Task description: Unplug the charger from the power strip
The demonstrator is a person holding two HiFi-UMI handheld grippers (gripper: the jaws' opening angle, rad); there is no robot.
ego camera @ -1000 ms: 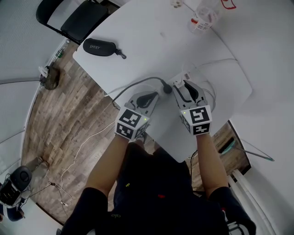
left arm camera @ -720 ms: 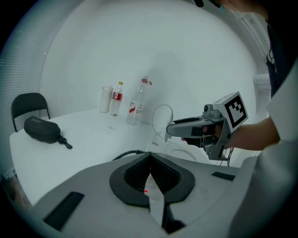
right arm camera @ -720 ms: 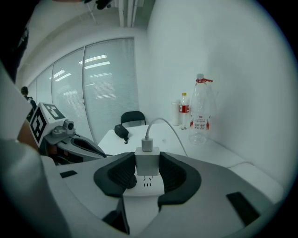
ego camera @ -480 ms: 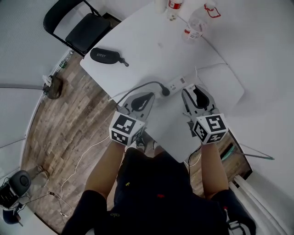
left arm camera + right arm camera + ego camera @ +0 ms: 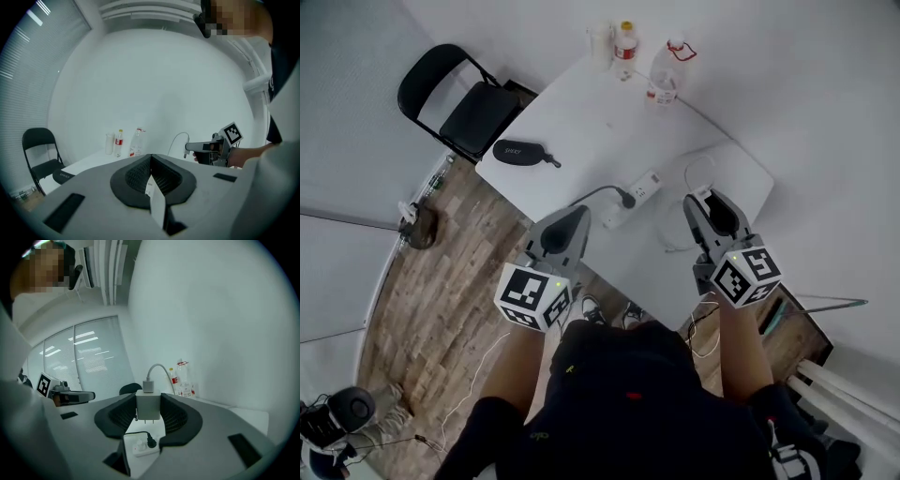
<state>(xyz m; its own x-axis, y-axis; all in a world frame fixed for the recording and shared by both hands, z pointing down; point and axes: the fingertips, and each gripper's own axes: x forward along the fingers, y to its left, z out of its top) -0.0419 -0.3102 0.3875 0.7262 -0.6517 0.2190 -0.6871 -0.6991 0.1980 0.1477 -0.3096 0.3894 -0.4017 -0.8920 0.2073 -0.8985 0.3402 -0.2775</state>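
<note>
Right gripper [image 5: 148, 398] grips the charger [image 5: 148, 409] by its flat sides, prongs free, raised above the power strip [image 5: 639, 190]. Left gripper [image 5: 150, 161] closed, empty. Charger probably light, rigid, smooth; its cable [image 5: 159, 369] may tug.

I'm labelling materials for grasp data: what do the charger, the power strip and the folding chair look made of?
Charger: smooth white plastic, matte, with two bare metal prongs below.
Power strip: likely hard white plastic too, plain even surface.
Folding chair: thin black tube frame, probably painted metal; seat looks padded, covering unclear.
</note>
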